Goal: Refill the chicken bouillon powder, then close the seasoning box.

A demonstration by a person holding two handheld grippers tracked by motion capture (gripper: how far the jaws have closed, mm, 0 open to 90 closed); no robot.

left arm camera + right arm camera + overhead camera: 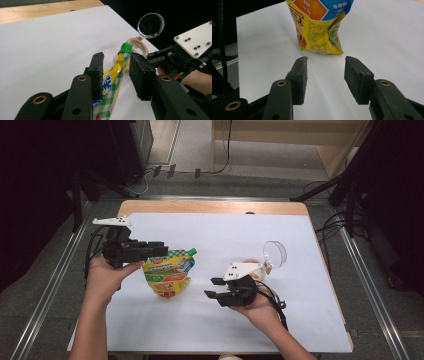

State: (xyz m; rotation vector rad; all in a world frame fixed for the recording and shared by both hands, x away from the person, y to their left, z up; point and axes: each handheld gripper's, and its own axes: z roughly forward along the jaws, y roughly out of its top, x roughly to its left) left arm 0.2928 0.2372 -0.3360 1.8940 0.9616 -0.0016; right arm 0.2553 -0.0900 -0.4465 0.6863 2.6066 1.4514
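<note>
Bright, even light on the white sheet (220, 235), dark surroundings, perhaps slightly soft focus overall

White sheet (210, 225) covers the wooden surface (200, 207), a bare wood strip showing along the far edge. Round clear plastic lid (275, 253) stands tilted near the right edge, touching a tan ring-shaped jar mouth (139, 45). Grey floor (45, 285) around.

Two black grippers are seen: the left gripper (159, 248) and the right gripper (212, 287). Brass-ringed pivot holes and rough, rectangular black pads (355, 75) are shown on the jaws. A screw-studded grey three-cornered plate and a trailing black cable are carried by each. No sleeves are worn.
</note>
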